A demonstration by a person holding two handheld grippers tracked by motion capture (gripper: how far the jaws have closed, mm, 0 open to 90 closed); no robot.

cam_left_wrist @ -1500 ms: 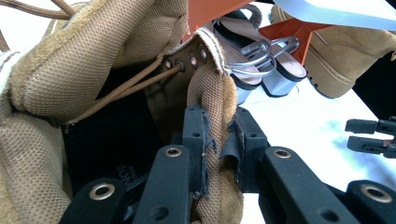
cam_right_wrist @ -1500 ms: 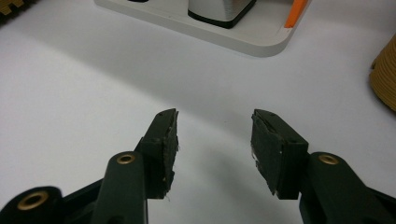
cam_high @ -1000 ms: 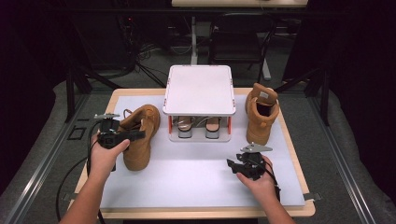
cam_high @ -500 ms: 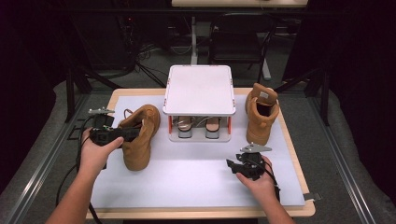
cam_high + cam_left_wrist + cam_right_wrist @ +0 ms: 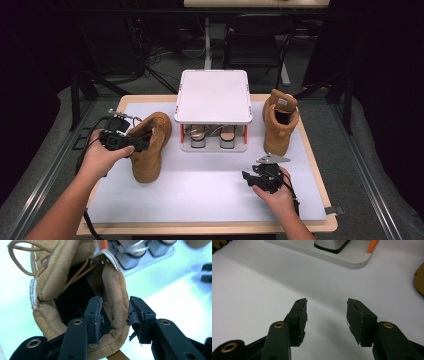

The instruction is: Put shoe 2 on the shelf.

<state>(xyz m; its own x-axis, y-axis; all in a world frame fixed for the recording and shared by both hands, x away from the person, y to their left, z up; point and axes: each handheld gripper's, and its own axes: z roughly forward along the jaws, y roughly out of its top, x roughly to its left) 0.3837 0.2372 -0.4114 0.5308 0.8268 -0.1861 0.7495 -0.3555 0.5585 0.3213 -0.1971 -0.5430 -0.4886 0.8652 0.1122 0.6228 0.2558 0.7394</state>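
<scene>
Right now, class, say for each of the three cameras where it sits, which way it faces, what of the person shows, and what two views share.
High view: above the near table edge, facing forward and down; both forearms and hands show.
Left gripper view: on the left gripper, looking into the left boot; its fingers straddle the collar.
Right gripper view: on the right gripper, facing bare mat.
Shared: the shoe rack shows in all three.

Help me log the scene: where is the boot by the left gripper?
High view: the left boot stands on the mat's left, beside the white rack.
</scene>
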